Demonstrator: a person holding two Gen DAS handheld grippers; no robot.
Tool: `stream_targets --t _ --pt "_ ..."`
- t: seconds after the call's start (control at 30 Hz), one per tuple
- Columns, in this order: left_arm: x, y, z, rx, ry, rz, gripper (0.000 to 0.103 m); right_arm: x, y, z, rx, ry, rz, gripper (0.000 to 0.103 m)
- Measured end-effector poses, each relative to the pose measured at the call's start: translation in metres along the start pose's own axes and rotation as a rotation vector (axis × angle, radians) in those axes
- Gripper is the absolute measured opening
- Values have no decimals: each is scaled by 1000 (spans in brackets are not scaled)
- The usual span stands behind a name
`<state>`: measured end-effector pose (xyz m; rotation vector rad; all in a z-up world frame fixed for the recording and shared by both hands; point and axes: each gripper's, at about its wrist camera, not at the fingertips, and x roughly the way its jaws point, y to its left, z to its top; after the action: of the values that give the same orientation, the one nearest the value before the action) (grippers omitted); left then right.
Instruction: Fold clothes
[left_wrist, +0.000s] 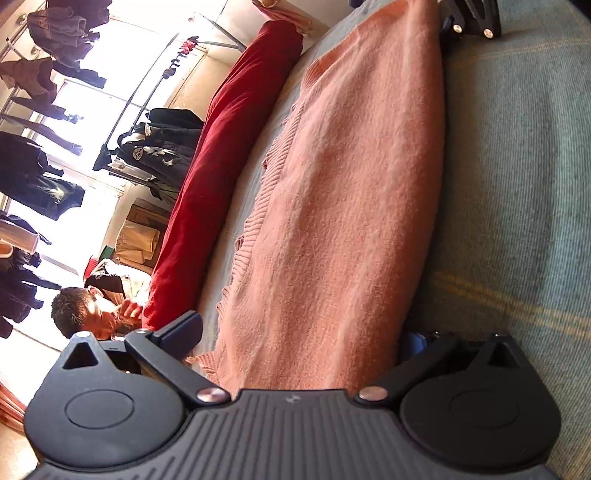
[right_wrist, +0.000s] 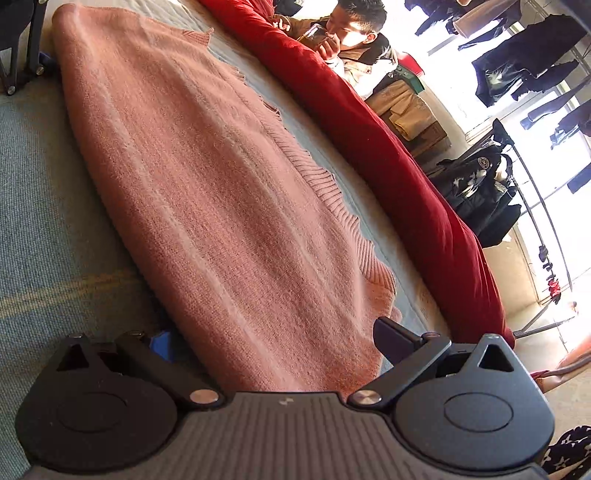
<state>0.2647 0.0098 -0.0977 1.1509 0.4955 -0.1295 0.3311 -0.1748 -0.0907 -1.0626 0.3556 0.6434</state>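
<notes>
A pink knit sweater (left_wrist: 343, 206) lies folded into a long strip on the blue-green bed cover (left_wrist: 524, 184). My left gripper (left_wrist: 295, 339) sits at one end of the strip, jaws wide open, with the fabric running between its fingers. One left finger (left_wrist: 181, 332) shows by the ribbed edge; the other is partly hidden by the folded edge. At the opposite end my right gripper (right_wrist: 277, 339) is open in the same way over the sweater (right_wrist: 207, 177), one finger (right_wrist: 391, 336) by the ribbed hem. Each gripper shows at the far end of the other's view: right gripper (left_wrist: 472, 22), left gripper (right_wrist: 22, 48).
A rolled red blanket (left_wrist: 229, 155) runs along the far side of the bed (right_wrist: 37, 206). Beyond it a person (right_wrist: 354, 33) sits drinking from a glass. Racks of dark clothes (left_wrist: 159, 147) stand before bright windows, with cardboard boxes (left_wrist: 140, 236) on the floor.
</notes>
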Motion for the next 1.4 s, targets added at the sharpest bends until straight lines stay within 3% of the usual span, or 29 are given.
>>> stream_targets --t 0.17,0.3,0.4,0.57,0.83,1.07,1.2,1.4 --pt "13 0 19 40 -4 8 103 5 20 25 -108 -68 -25 103" --pt "16 4 1 74 13 42 103 6 7 10 -89 -85 -8 103" --pt "19 10 -14 34 42 65 103 6 -2 -6 -66 -73 -30 103" --pt "30 6 -5 81 63 75 103 14 2 1 -92 -67 -58 103" --pt "30 9 -12 60 65 26 103 17 3 1 -86 -79 -43 103" --pt "33 5 -5 176 72 -18 103 17 7 7 -174 -72 -16 103" --pt "30 -4 -4 220 68 5 103 18 12 10 -208 -56 -21 103" --pt "30 0 -10 178 49 -20 103 18 13 8 -203 -56 -22 103"
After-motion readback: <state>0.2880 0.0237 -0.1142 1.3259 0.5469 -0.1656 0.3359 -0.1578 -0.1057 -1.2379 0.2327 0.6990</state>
